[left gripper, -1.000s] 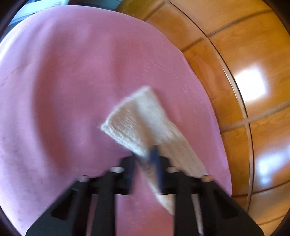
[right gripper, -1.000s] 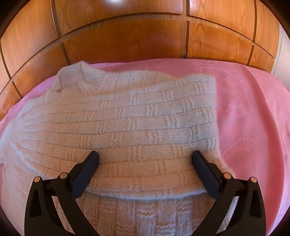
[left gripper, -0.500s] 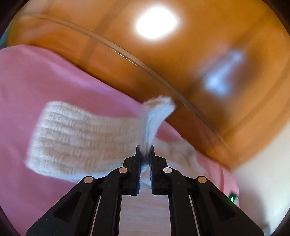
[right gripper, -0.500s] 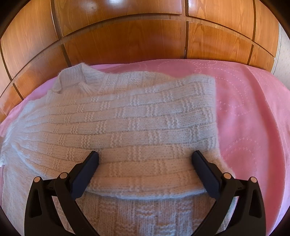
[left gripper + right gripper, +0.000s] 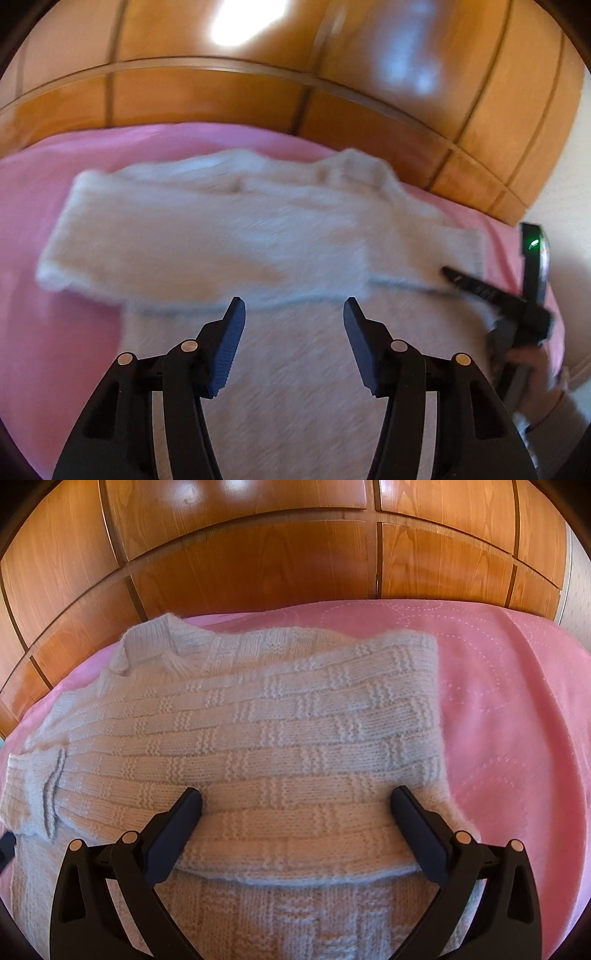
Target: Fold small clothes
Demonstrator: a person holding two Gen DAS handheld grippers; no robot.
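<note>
Across the middle of both frames: one cream knit sweater (image 5: 258,738), flat on the pink blanket (image 5: 498,720), wooden panelling (image 5: 258,554) behind. Both sleeves lie folded across the body, collar toward upper left in my right view. My left gripper (image 5: 293,317): fingers spread, empty. My right gripper (image 5: 295,808): spread, resting over the sleeve. Remaining, I judge: folding the body.

We are seeing the sweater (image 5: 229,229) smeared by motion blur, its knit pattern unreadable; frame edges are cropping its hem.
</note>
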